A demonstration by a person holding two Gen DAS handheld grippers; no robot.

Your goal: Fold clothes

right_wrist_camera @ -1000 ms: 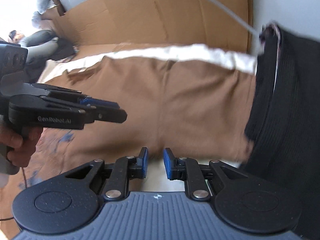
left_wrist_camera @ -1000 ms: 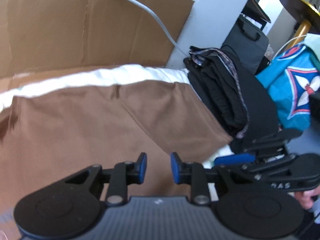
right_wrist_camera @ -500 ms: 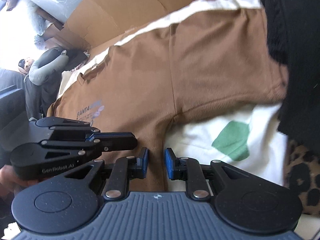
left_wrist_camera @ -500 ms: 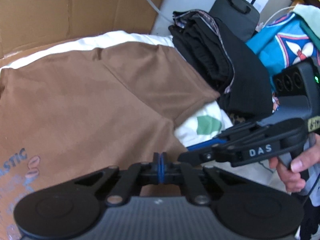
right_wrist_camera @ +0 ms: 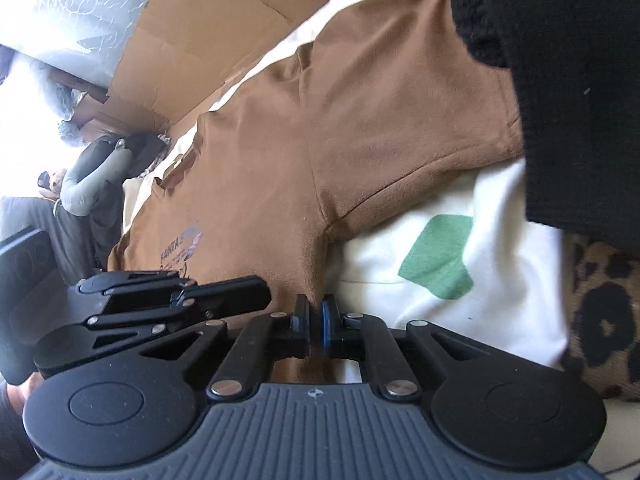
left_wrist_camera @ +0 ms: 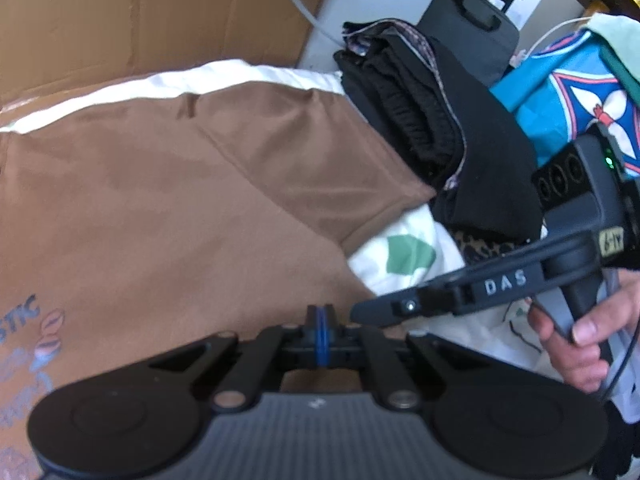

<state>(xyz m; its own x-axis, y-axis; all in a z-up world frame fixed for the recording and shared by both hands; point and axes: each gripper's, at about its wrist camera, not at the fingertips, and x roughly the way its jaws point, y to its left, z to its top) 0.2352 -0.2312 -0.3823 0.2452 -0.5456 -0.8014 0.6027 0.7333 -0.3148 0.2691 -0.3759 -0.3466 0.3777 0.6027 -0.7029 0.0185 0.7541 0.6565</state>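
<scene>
The left wrist view takes in a stack of folded dark clothes (left_wrist_camera: 408, 120) at the brown T-shirt's (left_wrist_camera: 160, 208) far sleeve, a blue patterned cloth (left_wrist_camera: 568, 96) beyond it, and the person's right hand (left_wrist_camera: 580, 344) on the other tool's handle. The right wrist view shows instead the shirt's neckline, a grey neck pillow (right_wrist_camera: 92, 176) off to the left, and a leopard-print fabric (right_wrist_camera: 600, 312) at the right.

The shirt lies spread flat on a white sheet (right_wrist_camera: 460, 280) with a green patch, in front of cardboard (left_wrist_camera: 140, 20).

The left gripper (left_wrist_camera: 319, 334) is closed tight — pads together at the shirt's near hem, though fabric between them cannot be made out. The right gripper (right_wrist_camera: 315, 326) is down to a sliver at the side seam under the sleeve.

A second ago both jaws stood apart above the cloth; both have since come down and closed.
</scene>
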